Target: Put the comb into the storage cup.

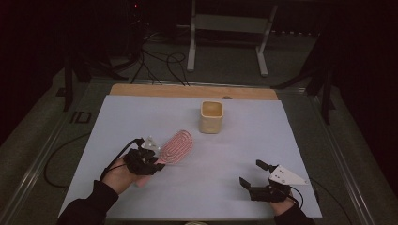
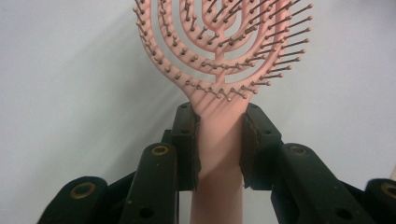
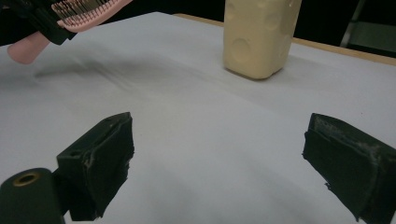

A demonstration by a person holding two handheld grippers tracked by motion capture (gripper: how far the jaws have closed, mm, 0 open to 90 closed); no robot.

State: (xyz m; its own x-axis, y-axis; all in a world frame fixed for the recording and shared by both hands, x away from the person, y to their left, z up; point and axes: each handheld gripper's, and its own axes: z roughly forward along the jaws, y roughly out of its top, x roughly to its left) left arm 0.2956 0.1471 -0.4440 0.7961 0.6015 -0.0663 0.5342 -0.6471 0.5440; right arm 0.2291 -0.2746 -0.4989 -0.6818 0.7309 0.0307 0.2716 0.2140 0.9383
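A pink hairbrush (image 1: 177,145) with curved open ribs hangs a little above the white sheet at the front left, bristles up. My left gripper (image 1: 157,159) is shut on its handle; in the left gripper view the pads (image 2: 187,140) press both sides of the handle below the brush head (image 2: 219,56). The handle's end sticks out behind the jaws (image 3: 23,49). My right gripper (image 1: 251,172) stands open near the front right edge, nothing between its pads (image 3: 107,158). A cream cup (image 1: 211,117) stands upright at the middle back of the sheet.
The white sheet (image 1: 141,112) covers a wooden table whose far edge (image 1: 187,90) shows. A metal stand's legs (image 1: 192,47) and loose cables lie on the floor beyond. The cream cup (image 3: 259,37) rises ahead of the right gripper.
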